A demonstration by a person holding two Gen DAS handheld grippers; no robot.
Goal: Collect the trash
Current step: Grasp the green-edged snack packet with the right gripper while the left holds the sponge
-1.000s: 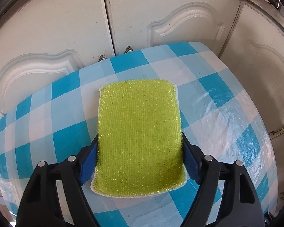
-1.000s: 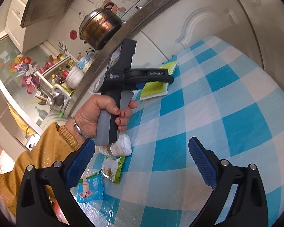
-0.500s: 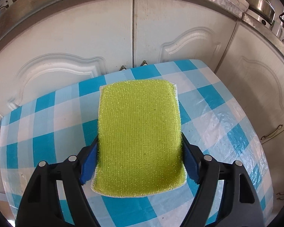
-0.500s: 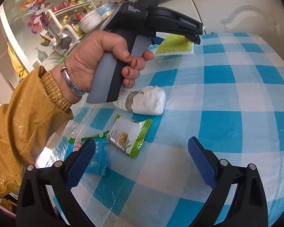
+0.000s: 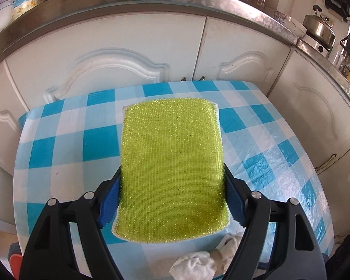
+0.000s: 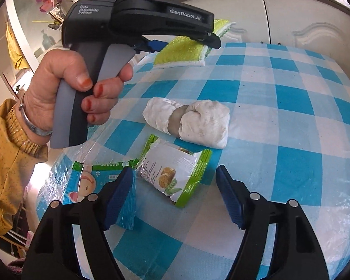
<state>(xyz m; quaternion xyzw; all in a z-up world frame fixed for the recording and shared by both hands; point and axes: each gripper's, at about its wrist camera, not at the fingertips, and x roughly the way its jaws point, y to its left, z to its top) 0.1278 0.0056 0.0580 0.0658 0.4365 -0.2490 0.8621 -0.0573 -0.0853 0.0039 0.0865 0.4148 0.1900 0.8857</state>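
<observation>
My left gripper (image 5: 172, 196) held the yellow-green scouring sponge (image 5: 172, 163) by its long sides, my fingers (image 5: 110, 193) pressed against its flanks, and it hung above the blue-checked desk (image 5: 65, 144), filling the middle of the left wrist frame. It looked soft and springy, so a light squeeze across the width seemed enough.

My right gripper (image 6: 175, 193) was closing, its fingers (image 6: 120, 191) apart and not yet pressing anything. Between and just beyond them, at lower centre of the right wrist frame, lay the green-edged snack wrapper (image 6: 175, 175); a second, blue wrapper (image 6: 91, 182) lay to its left, partly under my left-hand finger. I judged both to be thin, crinkly and nearly weightless, slippery on the plastic-covered cloth, so they would likely slide before they lifted. The puffed middle of the green one seemed the best hold, pinched across its short width.

Further up sat a crumpled white paper wad (image 6: 193, 121), soft and crushable, easy to take anywhere.
</observation>
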